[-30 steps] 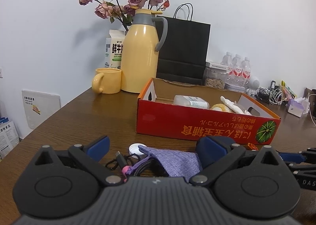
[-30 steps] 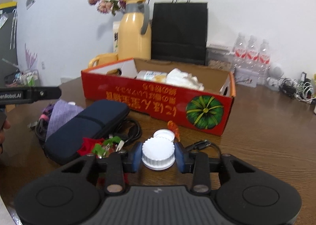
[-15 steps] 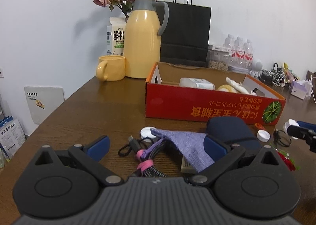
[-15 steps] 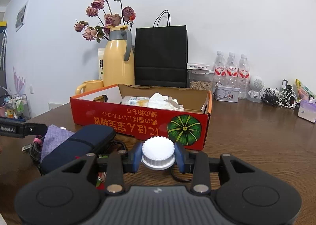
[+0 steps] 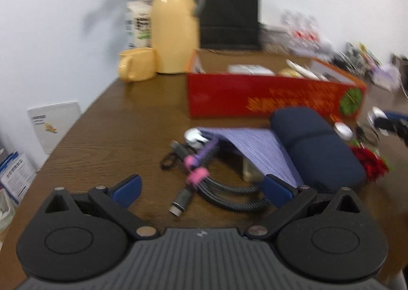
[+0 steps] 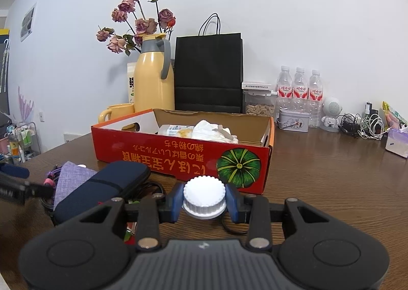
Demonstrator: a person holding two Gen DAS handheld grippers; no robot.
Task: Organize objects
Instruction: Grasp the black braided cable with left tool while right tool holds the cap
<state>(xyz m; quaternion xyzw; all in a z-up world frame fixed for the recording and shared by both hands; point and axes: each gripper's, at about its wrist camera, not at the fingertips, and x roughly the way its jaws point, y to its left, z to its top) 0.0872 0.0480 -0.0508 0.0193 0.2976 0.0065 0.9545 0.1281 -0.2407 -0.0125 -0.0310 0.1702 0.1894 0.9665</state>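
Lifted off the brown wooden table (image 6: 331, 175), the right claw (image 6: 204, 200) pinches a white ribbed plastic cap (image 6: 204, 197), its axis upright, top facing up; the left claw (image 5: 201, 189) gapes empty.

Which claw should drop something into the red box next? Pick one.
Right. The right claw already grips the white cap, facing the red box. The left claw is open over the cables.

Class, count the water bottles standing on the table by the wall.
3. They stand in a row by the wall, right of the black bag: left bottle, middle bottle, right bottle. More could be hidden behind them.
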